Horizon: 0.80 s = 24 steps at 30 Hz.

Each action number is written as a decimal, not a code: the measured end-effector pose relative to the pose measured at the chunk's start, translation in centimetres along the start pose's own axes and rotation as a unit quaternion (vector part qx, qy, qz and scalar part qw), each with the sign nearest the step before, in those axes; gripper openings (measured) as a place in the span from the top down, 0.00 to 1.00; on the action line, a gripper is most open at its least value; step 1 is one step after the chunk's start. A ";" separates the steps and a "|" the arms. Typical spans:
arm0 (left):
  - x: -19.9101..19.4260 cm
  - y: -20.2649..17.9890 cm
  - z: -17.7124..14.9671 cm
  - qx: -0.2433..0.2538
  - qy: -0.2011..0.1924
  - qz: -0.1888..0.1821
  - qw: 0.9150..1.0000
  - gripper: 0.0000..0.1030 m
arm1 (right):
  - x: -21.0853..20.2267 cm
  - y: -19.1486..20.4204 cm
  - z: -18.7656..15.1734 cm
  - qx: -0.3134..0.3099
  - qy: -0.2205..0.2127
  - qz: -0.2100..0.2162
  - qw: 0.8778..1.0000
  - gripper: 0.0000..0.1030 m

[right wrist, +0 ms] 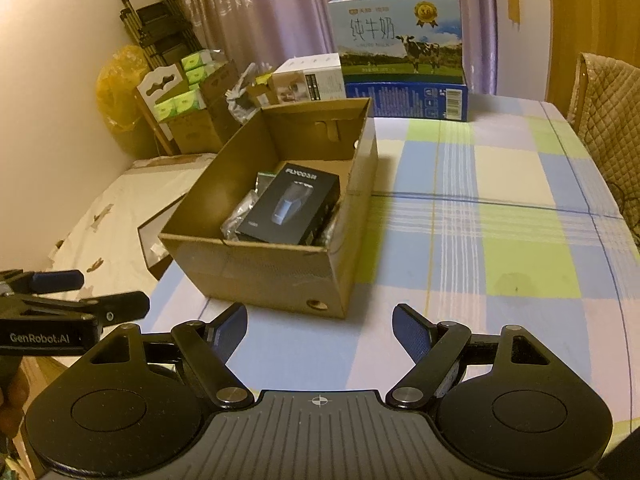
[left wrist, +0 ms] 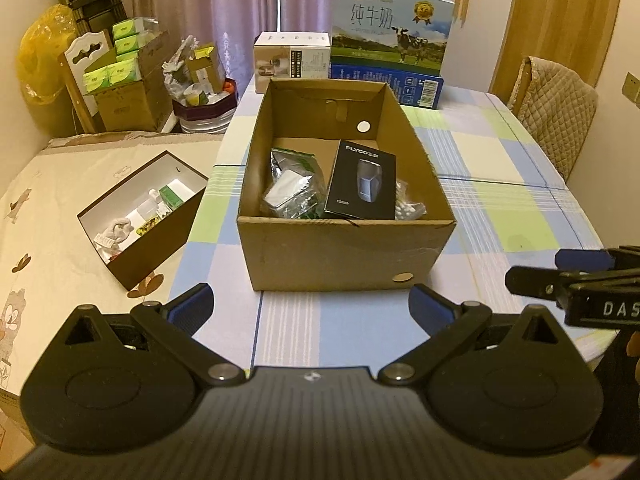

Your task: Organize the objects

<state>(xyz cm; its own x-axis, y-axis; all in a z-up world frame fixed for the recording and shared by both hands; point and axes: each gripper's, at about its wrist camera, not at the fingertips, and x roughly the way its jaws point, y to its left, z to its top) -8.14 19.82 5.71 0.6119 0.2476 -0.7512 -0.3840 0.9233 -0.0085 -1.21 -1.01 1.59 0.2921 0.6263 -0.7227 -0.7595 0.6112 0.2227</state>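
An open cardboard box stands on the checked tablecloth. Inside it lie a black shaver box, a crinkled clear bag with a white item, and a small bag of white beads. My left gripper hovers open just in front of the box's near wall, holding nothing. My right gripper is open and empty too, in front of the box's near right corner. Each gripper shows at the edge of the other's view: the right gripper, the left gripper.
A dark gift box with small items sits on the cream-covered surface at left. A milk carton case and a white box stand at the table's far end. A padded chair is at right. Stacked cartons line the wall.
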 end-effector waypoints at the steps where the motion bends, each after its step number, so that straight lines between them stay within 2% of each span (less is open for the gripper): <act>1: -0.1 -0.1 0.0 0.001 -0.001 0.001 1.000 0.01 | -0.1 0.0 -0.2 0.000 0.000 0.000 1.000 0.25; 8: -0.6 -0.5 -0.6 0.004 -0.004 -0.003 1.000 0.01 | -0.7 -0.4 -1.2 0.003 0.002 0.000 1.000 0.25; 24: -0.4 -0.8 -0.7 0.001 0.000 -0.004 1.000 0.01 | -0.9 -0.4 -1.1 0.006 -0.005 0.002 1.000 0.25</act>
<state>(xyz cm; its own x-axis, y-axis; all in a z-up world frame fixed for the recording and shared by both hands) -8.59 18.73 5.56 0.6152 0.2405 -0.7508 -0.3784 0.9256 -0.0135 -1.83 -2.31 1.45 0.2946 0.6330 -0.7159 -0.7535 0.6146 0.2334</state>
